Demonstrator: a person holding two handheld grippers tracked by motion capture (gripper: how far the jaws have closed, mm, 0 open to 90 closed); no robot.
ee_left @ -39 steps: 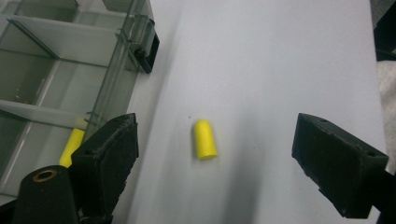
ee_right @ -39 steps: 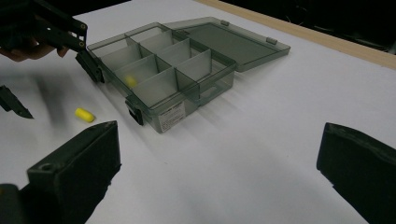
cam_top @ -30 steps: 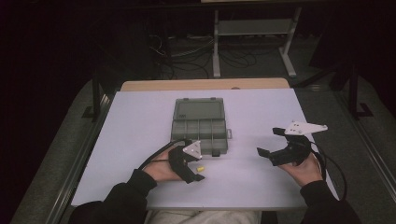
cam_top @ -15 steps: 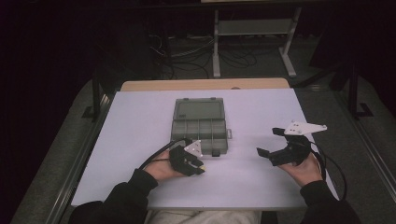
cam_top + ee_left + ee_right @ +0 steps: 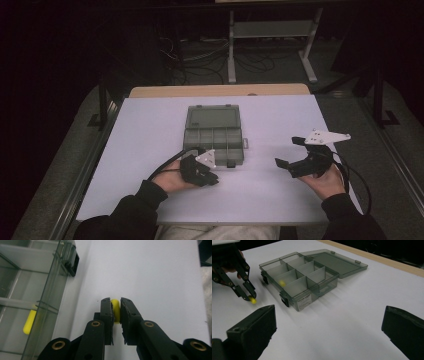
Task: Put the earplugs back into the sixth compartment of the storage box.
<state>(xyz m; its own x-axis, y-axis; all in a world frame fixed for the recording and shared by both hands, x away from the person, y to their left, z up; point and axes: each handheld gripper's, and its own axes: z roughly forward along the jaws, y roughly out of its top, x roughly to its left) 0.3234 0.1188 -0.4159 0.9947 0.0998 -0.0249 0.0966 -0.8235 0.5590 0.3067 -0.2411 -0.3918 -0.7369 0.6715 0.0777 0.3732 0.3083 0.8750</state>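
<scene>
White table (image 5: 150, 130) is bearing an open compartment box (image 5: 214, 132). Left gripper (image 5: 115, 311) is clamping a yellow peg (image 5: 115, 307) between its jaws, which have just been closing, box just left of them. Right gripper (image 5: 287, 152) is holding its jaws wide apart, nothing between them.

A lab or workshop, by the look of it; dark room, white tabletop (image 5: 150, 130), cables (image 5: 200, 55) on the floor, metal stand (image 5: 270, 30) behind.
</scene>
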